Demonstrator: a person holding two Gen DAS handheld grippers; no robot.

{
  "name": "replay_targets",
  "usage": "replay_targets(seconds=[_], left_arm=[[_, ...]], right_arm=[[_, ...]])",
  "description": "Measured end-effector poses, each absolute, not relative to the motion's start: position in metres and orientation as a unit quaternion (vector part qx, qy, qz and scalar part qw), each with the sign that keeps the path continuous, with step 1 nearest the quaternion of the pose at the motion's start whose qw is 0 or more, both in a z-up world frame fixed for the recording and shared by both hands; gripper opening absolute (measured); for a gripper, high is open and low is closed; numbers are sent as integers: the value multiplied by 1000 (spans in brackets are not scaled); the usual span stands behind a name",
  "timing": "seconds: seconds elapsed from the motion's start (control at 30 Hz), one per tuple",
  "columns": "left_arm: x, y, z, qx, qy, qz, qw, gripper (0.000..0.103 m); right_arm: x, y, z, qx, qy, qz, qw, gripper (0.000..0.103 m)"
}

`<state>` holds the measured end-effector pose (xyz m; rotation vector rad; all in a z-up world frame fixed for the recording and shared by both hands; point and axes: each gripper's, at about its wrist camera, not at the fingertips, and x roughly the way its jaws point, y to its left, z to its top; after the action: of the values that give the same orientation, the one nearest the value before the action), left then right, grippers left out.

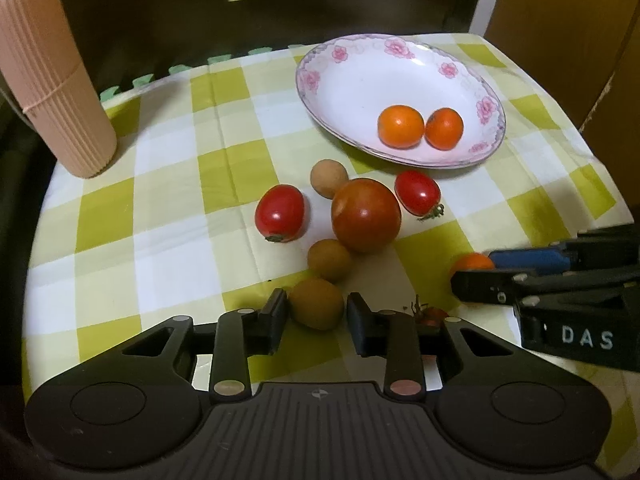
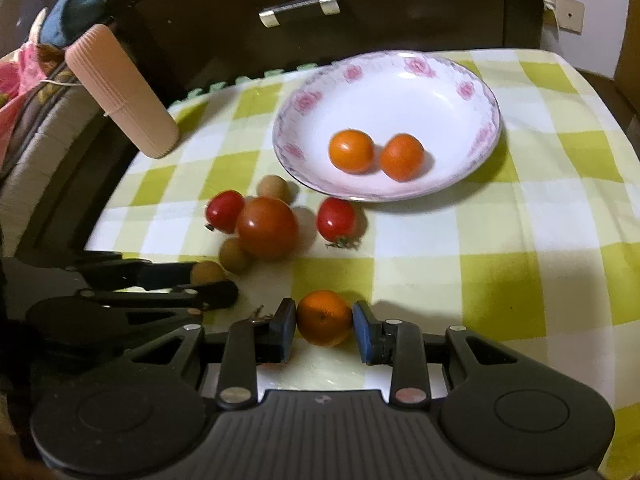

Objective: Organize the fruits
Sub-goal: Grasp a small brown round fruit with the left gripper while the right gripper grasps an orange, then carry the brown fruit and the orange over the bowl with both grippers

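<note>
My left gripper (image 1: 317, 314) is closed around a small brown fruit (image 1: 316, 303) at the near edge of the checked cloth (image 1: 168, 216), a pad against each side. My right gripper (image 2: 325, 326) clamps an orange fruit (image 2: 325, 317) just to the right of it, blue pads pressing both flanks. Beyond the left gripper sit two more brown fruits (image 1: 329, 260), a big tomato (image 1: 365, 215) and two small red tomatoes (image 1: 281, 213), clustered close together. Farther off and to the right, a flowered plate (image 1: 340, 80) holds two orange fruits (image 1: 401, 126) side by side. A ribbed pink bottle (image 1: 52, 80) stands at the far left.
</note>
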<state>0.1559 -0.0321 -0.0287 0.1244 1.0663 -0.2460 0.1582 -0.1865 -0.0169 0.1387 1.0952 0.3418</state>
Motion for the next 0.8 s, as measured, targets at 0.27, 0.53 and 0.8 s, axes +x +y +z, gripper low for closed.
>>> replay_targets(seconds=[0.27, 0.53, 0.8], left_arm=[[155, -31, -24, 54, 508, -122, 851, 37], [155, -30, -10, 40, 497, -131, 857, 37], [161, -34, 2, 25, 486, -137, 863, 37]], right_arm=[[157, -186, -17, 42, 510, 154, 845, 30], [157, -192, -7, 59, 497, 156, 851, 30], [160, -197, 2, 66, 483, 148, 860, 30]])
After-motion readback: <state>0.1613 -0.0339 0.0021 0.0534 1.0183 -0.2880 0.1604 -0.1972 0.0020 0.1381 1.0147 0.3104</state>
